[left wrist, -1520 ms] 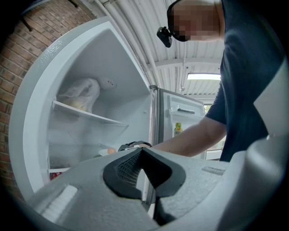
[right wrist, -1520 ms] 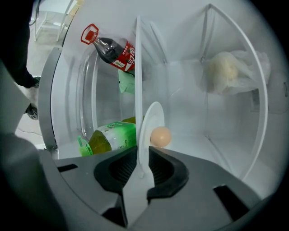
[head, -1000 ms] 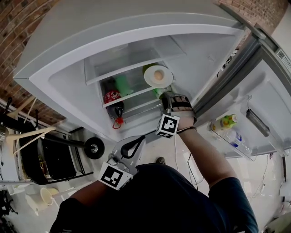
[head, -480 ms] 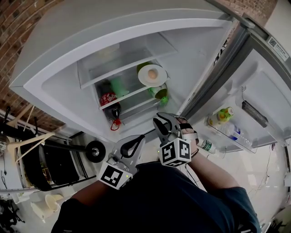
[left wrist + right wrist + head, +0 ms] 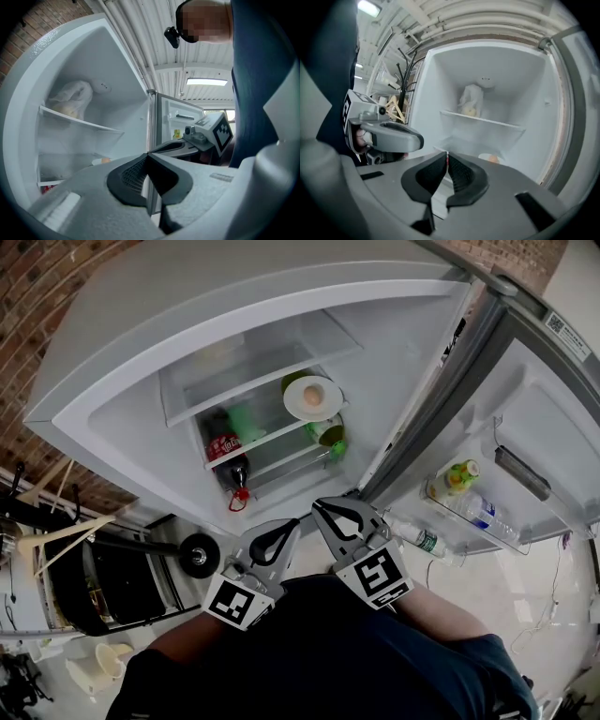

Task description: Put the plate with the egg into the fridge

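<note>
The white plate (image 5: 292,390) with the brown egg (image 5: 314,397) rests on a middle shelf inside the open fridge (image 5: 122,381); it also shows small in the right gripper view (image 5: 486,156). Both grippers are held low by my body, outside the fridge and well clear of the plate. My right gripper (image 5: 323,512) is closing, its jaws almost together with nothing between them (image 5: 446,157). My left gripper (image 5: 286,529) hangs beside it, jaws together and empty (image 5: 147,157).
A cola bottle (image 5: 228,442) and green bottles (image 5: 330,435) stand on the shelves near the plate. A bag (image 5: 471,101) lies on the upper shelf. The open fridge door (image 5: 534,418) at right carries bottles (image 5: 464,488). Dark furniture (image 5: 94,568) stands at left.
My right gripper has pulled back from the shelf to my body, leaving the plate with the egg in the fridge, and its jaws have come together. The left gripper has stayed put.
</note>
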### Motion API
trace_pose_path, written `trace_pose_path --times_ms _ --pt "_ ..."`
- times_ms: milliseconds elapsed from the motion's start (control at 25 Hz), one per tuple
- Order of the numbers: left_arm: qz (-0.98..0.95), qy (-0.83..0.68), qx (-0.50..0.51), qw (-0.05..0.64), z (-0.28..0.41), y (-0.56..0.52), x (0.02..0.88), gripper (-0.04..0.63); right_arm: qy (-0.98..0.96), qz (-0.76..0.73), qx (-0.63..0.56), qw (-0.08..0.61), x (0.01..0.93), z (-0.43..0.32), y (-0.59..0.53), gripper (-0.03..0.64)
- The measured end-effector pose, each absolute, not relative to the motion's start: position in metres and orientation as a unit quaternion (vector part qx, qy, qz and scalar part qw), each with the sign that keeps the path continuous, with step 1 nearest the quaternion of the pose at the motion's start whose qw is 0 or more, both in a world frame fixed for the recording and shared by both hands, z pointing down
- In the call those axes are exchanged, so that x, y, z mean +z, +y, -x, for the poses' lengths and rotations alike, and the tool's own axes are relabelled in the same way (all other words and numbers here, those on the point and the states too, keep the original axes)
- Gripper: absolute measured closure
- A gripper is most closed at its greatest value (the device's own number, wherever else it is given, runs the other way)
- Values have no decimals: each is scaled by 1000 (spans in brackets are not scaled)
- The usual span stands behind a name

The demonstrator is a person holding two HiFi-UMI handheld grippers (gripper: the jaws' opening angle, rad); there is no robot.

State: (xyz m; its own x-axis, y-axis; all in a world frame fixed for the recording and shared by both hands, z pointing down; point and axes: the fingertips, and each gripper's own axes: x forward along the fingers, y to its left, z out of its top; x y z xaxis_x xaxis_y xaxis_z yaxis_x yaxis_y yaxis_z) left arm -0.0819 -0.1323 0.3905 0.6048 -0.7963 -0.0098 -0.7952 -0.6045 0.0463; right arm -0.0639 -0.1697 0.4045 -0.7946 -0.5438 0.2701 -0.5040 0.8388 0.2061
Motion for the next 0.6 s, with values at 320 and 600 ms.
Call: trace_pose_path --times_ms 320,600 --pt "-895 -445 -15 19 79 -132 391 598 -959 -264 54 83 414 59 -160 604" --pt "-894 -448 -16 18 78 -132 391 598 -964 -249 40 80 413 64 -153 606"
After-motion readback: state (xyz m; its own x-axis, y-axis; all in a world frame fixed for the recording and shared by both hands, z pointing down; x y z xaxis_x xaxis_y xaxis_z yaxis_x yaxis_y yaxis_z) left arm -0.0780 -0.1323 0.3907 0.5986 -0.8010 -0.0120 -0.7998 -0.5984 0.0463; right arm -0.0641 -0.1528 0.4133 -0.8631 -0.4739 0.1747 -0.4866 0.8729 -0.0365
